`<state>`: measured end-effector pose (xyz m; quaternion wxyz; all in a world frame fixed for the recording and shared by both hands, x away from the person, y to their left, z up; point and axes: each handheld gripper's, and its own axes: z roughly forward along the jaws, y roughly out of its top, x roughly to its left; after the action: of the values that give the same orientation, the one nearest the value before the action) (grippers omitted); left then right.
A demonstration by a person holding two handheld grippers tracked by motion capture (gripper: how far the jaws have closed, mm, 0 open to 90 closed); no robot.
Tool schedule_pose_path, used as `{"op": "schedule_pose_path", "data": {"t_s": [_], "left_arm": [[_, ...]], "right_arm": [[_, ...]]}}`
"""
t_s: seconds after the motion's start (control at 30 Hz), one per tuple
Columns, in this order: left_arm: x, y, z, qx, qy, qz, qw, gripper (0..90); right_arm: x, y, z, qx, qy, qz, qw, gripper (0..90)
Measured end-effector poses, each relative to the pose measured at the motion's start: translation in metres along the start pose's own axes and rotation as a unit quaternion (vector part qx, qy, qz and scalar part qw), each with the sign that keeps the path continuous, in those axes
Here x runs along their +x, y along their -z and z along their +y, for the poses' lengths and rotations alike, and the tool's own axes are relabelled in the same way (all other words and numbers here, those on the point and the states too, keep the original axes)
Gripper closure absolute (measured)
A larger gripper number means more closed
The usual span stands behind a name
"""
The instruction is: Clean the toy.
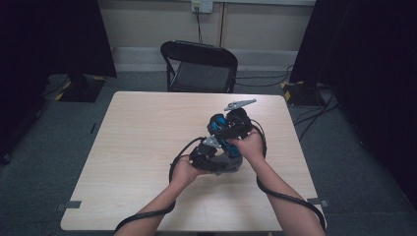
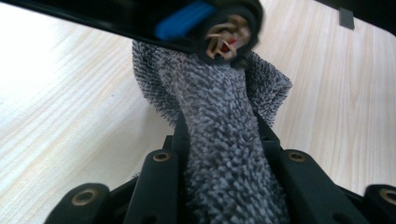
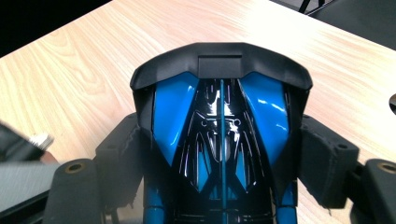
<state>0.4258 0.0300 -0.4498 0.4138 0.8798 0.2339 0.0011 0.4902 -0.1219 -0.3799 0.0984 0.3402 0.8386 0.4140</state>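
Toy car [image 3: 222, 140], blue and black w/ a glossy shell, sits clamped between the jaws of the right gripper [image 3: 222, 154], held up over the near-middle of the table [image 1: 147, 128]; in the high view the car [image 1: 221, 129] shows just ahead of both hands. Grey cloth [image 2: 224, 154], nubby microfibre, is pinched tight in the left gripper [image 2: 223, 140], jaws pressed nearly together on a bunched fold, w/ the free end pushed up against the car's underside or end [image 2: 205, 23], where an axle or motor w/ thin wires shows. Looks like wiping work. Handling, as I judge it: car is prob. light, hollow plastic, rigid but not tough; the rear wing [image 3: 219, 63] and thin trim could snap, and the exposed wires could snag in the cloth's loops. Shell is slick and curved, so pads may slide if squeezed on the sloped parts; best hold is across the flat-ish sides of the body, about where the right jaws sit now, not on the wing or wheels. Cloth is soft, limp, weighs next to nothing, grips well by its nap; take it by a thick fold so it doesn't slip out, and keep the rubbing pressure modest so the car isn't levered out of the other grip.
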Motion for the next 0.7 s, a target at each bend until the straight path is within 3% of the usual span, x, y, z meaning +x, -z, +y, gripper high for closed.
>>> {"op": "schedule_pose_path", "data": {"t_s": [0.13, 0.27, 0.37, 0.47, 0.57, 0.7], "left_arm": [[-0.003, 0.002, -0.003, 0.001, -0.003, -0.012, 0.9999, 70.3], [0.000, 0.008, -0.007, 0.004, -0.002, -0.012, 0.9999, 70.2], [0.008, 0.019, -0.011, -0.001, 0.002, -0.001, 1.0000, 70.3], [0.022, 0.032, -0.015, -0.017, 0.021, 0.021, 0.9994, 70.3], [0.038, 0.045, -0.017, -0.049, 0.052, 0.039, 0.9966, 70.4], [0.055, 0.061, -0.014, -0.090, 0.077, 0.054, 0.9915, 70.4]], "right_arm": [[-0.002, 0.003, 0.002, -0.008, -0.004, -0.001, 1.0000, 26.0], [-0.006, 0.008, 0.003, -0.012, -0.009, -0.004, 0.9999, 26.0], [-0.008, 0.012, 0.002, -0.015, -0.009, -0.004, 0.9998, 25.9], [-0.008, 0.016, 0.001, -0.017, -0.007, 0.000, 0.9998, 26.0], [-0.006, 0.018, 0.000, -0.015, -0.002, 0.007, 0.9999, 25.9], [0.000, 0.017, -0.004, -0.011, 0.011, 0.015, 0.9998, 25.9]]}}
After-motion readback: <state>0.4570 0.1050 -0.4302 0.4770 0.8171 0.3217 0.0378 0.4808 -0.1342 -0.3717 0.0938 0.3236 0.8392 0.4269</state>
